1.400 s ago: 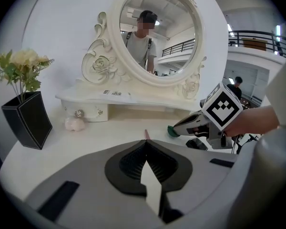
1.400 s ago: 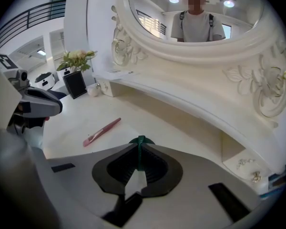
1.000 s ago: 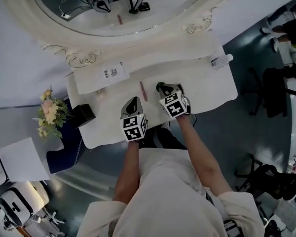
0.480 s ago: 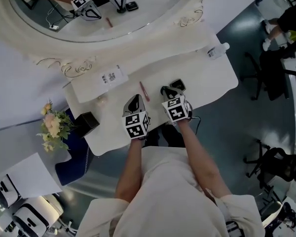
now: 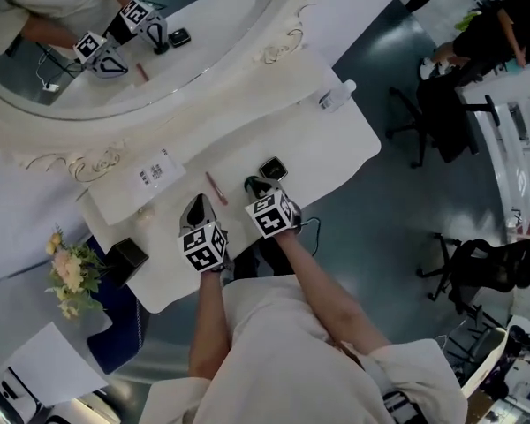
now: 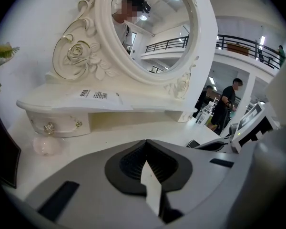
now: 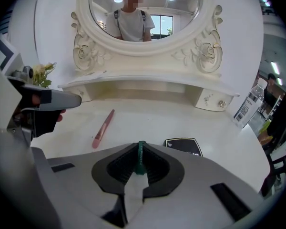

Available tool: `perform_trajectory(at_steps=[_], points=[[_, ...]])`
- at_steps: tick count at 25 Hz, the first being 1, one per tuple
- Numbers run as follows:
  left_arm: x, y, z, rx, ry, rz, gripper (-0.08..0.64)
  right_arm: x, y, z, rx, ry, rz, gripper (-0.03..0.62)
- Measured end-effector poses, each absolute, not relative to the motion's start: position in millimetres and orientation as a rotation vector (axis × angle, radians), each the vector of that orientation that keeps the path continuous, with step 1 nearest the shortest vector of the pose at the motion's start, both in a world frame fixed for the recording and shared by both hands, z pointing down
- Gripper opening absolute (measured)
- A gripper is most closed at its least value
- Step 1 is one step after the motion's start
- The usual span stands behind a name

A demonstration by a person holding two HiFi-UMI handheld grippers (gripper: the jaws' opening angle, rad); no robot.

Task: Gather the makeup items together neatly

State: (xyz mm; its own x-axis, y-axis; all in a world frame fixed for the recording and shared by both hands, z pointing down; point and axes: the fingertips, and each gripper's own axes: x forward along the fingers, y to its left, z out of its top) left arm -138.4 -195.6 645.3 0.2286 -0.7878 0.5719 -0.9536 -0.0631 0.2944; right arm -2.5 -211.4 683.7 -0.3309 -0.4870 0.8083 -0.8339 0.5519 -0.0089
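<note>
The right hand-held gripper [image 7: 141,146] is shut tight on a thin green stick [image 7: 141,162]. The stick stands on its edge between the two jaws. Its long side runs the same way the jaws point, up the frame toward the mirror, and it has tiny letters on it. The left hand-held gripper [image 6: 145,143] has its jaws pressed together with nothing in them. In the head view the two sit side by side over the near edge of the white bench [image 7: 148,118], close but not touching.

Just past the right one's tip, a bit to the right, a black case [image 7: 182,145] lies flat on the bench. It is square and dark with a pale rim.

To the left of it lies a pink pencil [image 7: 103,128]. It is long and thin and lies flat. In the right gripper view it slants from the lower left to the upper right, with its thicker end at the lower left. It lies between the two grippers' tips and apart from the case.

Farther left, a small pink ball [image 6: 46,145] sits on the bench under the shelf [image 7: 148,82].

A clear bottle [image 7: 248,106] stands at the far right end of the bench. Behind it all is the round mirror [image 7: 167,27].
</note>
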Motion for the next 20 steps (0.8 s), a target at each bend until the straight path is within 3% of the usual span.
perform_trajectory(at_steps=[4,6,7,15,20], points=[[-131,-195,642,1.886,-1.598,0.336,0.014,3,-209,673,1.059,-2.001,0.557,0.065],[-131,-195,641,1.888,-1.604,0.327,0.014,3,-209,669,1.065,-2.007,0.552,0.155],[-129,-196,639,1.892,-1.604,0.318,0.014,3,-209,665,1.071,-2.01,0.543,0.169],[-150,-191,640,1.86,-1.626,0.29,0.014,-78,-204,658,0.952,-2.114,0.432,0.169],[-157,-187,639,1.874,-1.621,0.291,0.014,-99,-214,688,0.944,-2.067,0.543,0.159]])
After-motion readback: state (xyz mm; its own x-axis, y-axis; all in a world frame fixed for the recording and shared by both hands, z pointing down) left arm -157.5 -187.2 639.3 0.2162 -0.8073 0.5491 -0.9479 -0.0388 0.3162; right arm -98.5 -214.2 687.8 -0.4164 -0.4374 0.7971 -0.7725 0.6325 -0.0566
